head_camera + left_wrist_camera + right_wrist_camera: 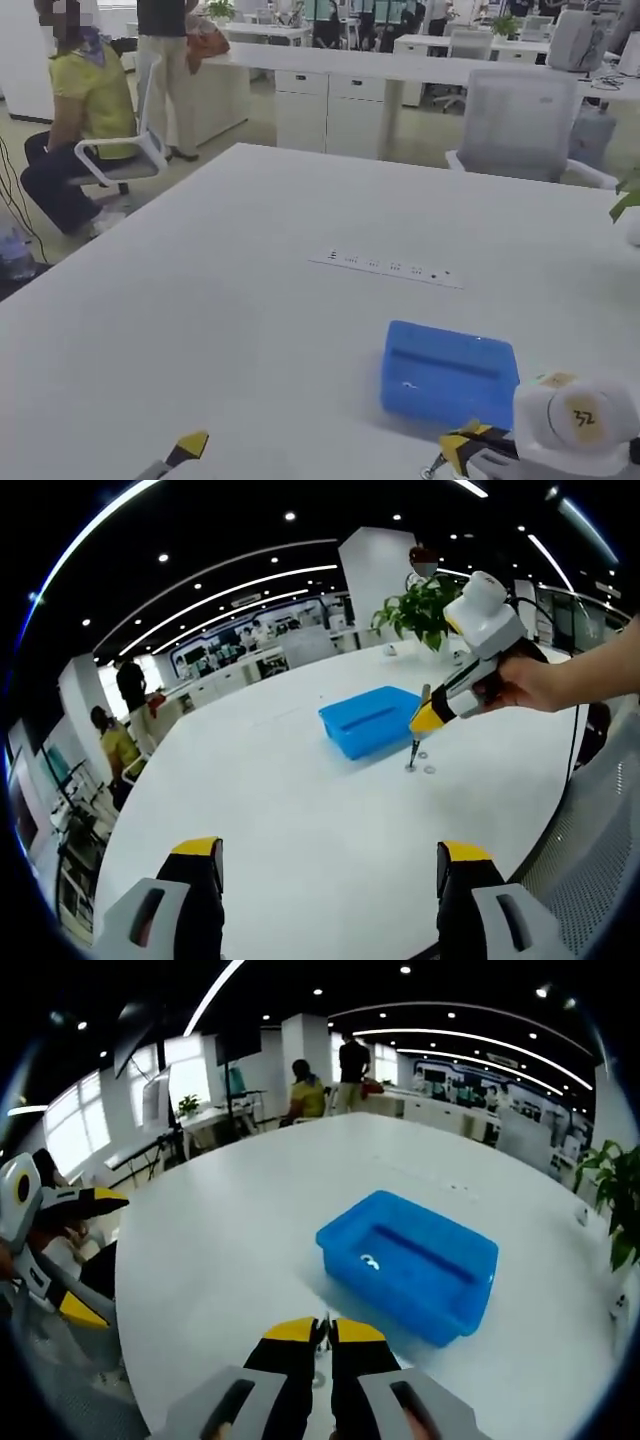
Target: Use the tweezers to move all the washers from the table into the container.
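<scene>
One washer lay inside the container, two washers just beside it (early, I judged); my right gripper clamped the tweezers, left gripper gaped empty.

An open-plan office: rows of white desks, swivel chairs, and ceiling strip lights.

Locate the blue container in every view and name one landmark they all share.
Head view: the blue container sits lower right, near the bottom edge.
Left gripper view: right of centre, just beyond the tweezers.
Right gripper view: centre right, ahead of the jaws.
Shared landmark: the seated person in yellow.
</scene>
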A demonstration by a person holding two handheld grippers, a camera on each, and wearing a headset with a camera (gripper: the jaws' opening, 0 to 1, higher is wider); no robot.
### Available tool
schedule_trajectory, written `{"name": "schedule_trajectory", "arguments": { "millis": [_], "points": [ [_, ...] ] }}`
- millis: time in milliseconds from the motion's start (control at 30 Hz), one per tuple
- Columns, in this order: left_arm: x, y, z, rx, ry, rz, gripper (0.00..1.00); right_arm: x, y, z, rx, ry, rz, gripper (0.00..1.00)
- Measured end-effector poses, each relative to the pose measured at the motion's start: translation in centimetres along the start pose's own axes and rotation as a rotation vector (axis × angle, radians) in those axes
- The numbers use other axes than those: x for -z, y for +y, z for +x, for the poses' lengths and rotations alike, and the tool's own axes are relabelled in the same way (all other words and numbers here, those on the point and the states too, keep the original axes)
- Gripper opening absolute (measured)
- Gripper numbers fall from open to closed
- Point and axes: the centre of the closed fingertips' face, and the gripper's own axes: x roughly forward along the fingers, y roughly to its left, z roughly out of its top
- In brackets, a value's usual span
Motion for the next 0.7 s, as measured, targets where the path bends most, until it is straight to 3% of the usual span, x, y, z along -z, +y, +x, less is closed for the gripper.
{"name": "schedule_trajectory", "arguments": {
  "millis": [167, 367, 700],
  "points": [
    [0.0, 0.0, 0.0, 0.001, 0.003, 0.004, 0.9, -0.5, 0.1, 0.0, -0.009, 0.005, -0.004, 0.01],
    [0.0, 0.1, 0.0, -0.001, 0.001, -0.016, 0.9, -2.2, 0.0, -0.8, -0.013, -0.034, -0.011, 0.01],
    [0.1, 0.0, 0.0, 0.003, 0.005, -0.005, 0.9, -5.4, -1.8, -2.2, 0.028, -0.103, -0.025, 0.01]
  ]
}}
